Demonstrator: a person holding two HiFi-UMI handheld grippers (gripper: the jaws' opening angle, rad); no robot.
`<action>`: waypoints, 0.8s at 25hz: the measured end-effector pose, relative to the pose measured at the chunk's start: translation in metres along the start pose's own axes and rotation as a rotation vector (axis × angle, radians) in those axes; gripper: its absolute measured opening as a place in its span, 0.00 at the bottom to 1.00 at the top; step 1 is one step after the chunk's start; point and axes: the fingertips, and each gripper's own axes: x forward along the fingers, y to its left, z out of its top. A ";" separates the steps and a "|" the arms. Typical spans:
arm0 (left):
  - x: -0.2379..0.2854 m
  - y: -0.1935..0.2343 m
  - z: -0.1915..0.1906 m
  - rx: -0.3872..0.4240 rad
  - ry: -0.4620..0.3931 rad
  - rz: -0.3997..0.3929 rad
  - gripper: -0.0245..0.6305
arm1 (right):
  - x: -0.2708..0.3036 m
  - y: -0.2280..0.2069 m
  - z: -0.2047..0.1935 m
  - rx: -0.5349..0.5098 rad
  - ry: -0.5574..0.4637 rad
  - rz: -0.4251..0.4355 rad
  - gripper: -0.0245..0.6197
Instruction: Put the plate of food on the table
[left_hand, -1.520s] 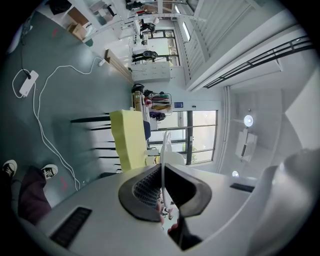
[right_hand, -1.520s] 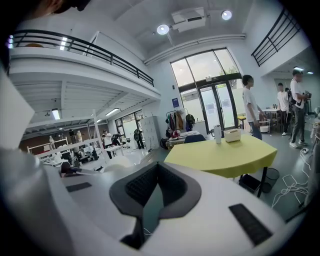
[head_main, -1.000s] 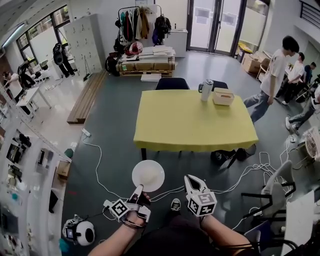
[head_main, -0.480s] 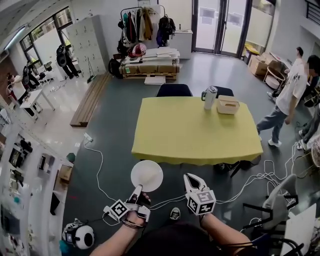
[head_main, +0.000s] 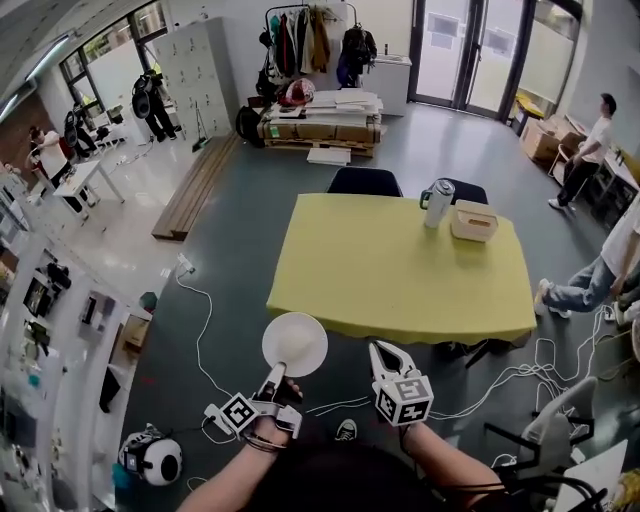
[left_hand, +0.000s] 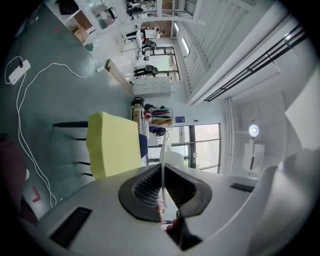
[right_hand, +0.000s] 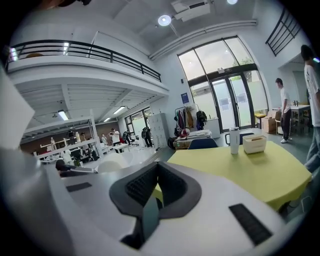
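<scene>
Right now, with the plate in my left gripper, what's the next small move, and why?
Probably carry the plate forward, level, until it is over the table's near edge. The left gripper is shut on its rim, and the plate hangs over the floor, short of the table. The table's near half is bare; the tumbler and box stand at the far side.

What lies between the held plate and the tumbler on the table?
Only the table and its bare yellow top lie between the plate and the tumbler; the head view shows it.
</scene>
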 end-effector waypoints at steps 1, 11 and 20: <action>0.002 0.000 0.000 0.002 0.000 0.004 0.06 | 0.003 -0.001 0.000 0.004 0.002 0.003 0.06; 0.066 0.016 0.039 0.028 0.003 0.039 0.06 | 0.070 -0.023 0.016 0.011 0.011 0.013 0.06; 0.173 0.013 0.094 0.003 0.084 0.007 0.06 | 0.169 -0.049 0.057 0.010 0.002 -0.034 0.06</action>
